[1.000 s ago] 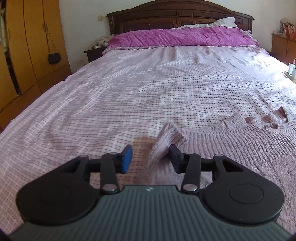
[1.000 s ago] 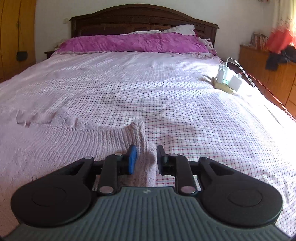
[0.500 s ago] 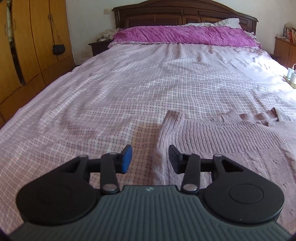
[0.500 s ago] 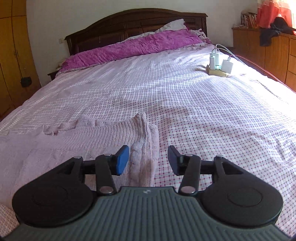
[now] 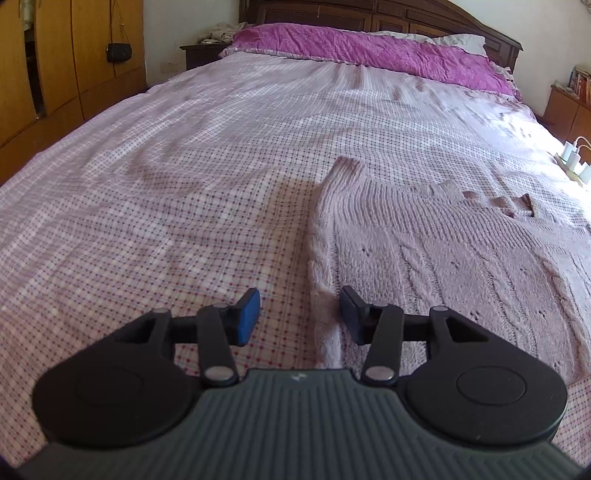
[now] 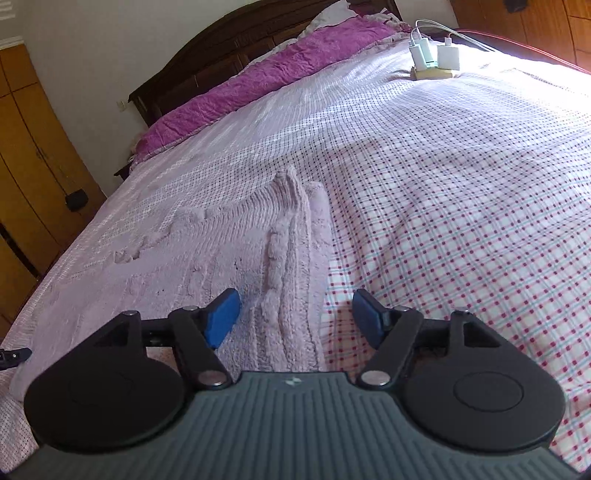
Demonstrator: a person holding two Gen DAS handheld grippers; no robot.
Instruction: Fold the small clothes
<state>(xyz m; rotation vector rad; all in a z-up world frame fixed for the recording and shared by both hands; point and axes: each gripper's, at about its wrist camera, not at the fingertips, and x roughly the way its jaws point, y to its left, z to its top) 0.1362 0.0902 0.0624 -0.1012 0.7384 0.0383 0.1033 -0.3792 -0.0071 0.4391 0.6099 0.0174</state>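
Observation:
A pale pink knitted sweater [image 5: 436, 258] lies flat on the checked bedspread [image 5: 184, 206]. In the left wrist view its left edge runs between the fingers of my left gripper [image 5: 300, 315], which is open and holds nothing. In the right wrist view the sweater [image 6: 207, 258] has a folded-in sleeve strip along its right edge. That strip runs between the blue-padded fingers of my right gripper [image 6: 295, 319], which stands wide open above it.
A purple pillow [image 5: 369, 48] lies along the dark wooden headboard [image 5: 388, 16]. A power strip with white chargers [image 6: 432, 61] sits on the bed's right side. Wooden wardrobes [image 5: 55, 55] stand to the left, a wooden cabinet [image 5: 569, 110] to the right.
My right gripper has opened and let go of the sleeve, which now lies flat. Both grippers have pulled back and tilted, and the sweater's left corner has dropped flat.

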